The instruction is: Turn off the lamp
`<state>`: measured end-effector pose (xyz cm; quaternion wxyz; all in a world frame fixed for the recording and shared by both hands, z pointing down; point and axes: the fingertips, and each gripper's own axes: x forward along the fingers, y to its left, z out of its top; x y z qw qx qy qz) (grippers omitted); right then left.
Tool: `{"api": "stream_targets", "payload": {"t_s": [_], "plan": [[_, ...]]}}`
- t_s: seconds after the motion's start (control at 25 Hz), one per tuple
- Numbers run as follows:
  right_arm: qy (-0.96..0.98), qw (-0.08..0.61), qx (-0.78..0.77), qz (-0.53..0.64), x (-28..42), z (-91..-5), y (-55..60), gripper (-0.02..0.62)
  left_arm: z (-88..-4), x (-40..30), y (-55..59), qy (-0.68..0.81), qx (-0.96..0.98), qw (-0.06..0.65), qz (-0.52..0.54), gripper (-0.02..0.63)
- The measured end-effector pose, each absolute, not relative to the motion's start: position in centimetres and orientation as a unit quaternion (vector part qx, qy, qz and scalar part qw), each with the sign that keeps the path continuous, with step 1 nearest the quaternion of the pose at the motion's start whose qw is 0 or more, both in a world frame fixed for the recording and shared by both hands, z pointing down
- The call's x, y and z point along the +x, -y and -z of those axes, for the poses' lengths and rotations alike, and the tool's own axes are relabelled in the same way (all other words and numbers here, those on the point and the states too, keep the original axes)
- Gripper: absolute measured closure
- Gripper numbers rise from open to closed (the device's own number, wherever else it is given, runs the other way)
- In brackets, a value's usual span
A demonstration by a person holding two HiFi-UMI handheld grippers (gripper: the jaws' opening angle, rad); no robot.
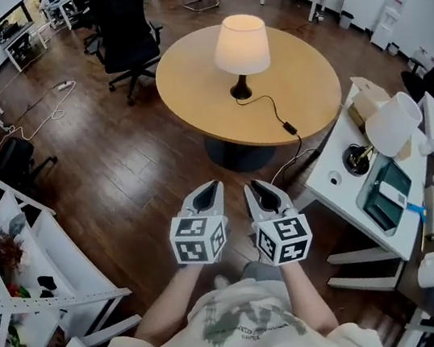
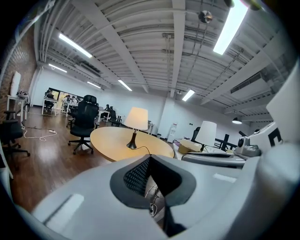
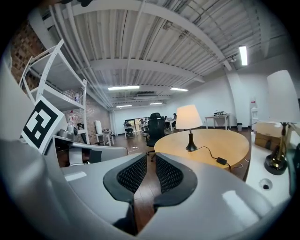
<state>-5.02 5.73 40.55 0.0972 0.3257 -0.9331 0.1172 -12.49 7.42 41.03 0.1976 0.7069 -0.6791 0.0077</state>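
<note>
Left gripper: the grey jaws meet at the tips and the ribbed black pads lean together. Nothing is held.
Right gripper: the jaws stand parallel with a narrow slot between them, and floor shows through the slot. Nothing is held.
Both grippers sit side by side close to the person's chest, marker cubes toward the head camera, noses toward the round table.

Clearance:
- Bare floor of dark wood planks lies open between the grippers and the table.
- On the right, the corner of a white desk stands near the right gripper.
- On the left is a white metal shelf with slanted rails, well apart from the left gripper.
- A black office chair stands at the table's far left edge.

Lamp: it stands near the middle of the table and is lit. It has a cream tapered shade, a slim dark stem and a round dark base. A black cord runs from the base across the smooth tan top to an inline switch near the rim on the desk side, then drops over the edge. The table has a rounded rim and a single dark pedestal.

A second lamp, white and unlit, stands on the desk.
</note>
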Motion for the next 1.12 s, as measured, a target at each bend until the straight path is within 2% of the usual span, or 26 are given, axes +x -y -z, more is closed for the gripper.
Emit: {"api": "stream_targets", "payload": {"t_s": [0.52,1.12], "plan": [[0.917,0.070,0.368,-0.135,-5.4,-42.5,-0.6,0.543,-43.6,-13.0,-2.7,0.654,0.729,0.199,-0.043,0.609],[0.907,0.065,0.387,-0.155,-8.2,-44.0,11.6,0.542,-44.8,-15.5,10.4,0.634,0.742,0.205,-0.075,0.611]]}}
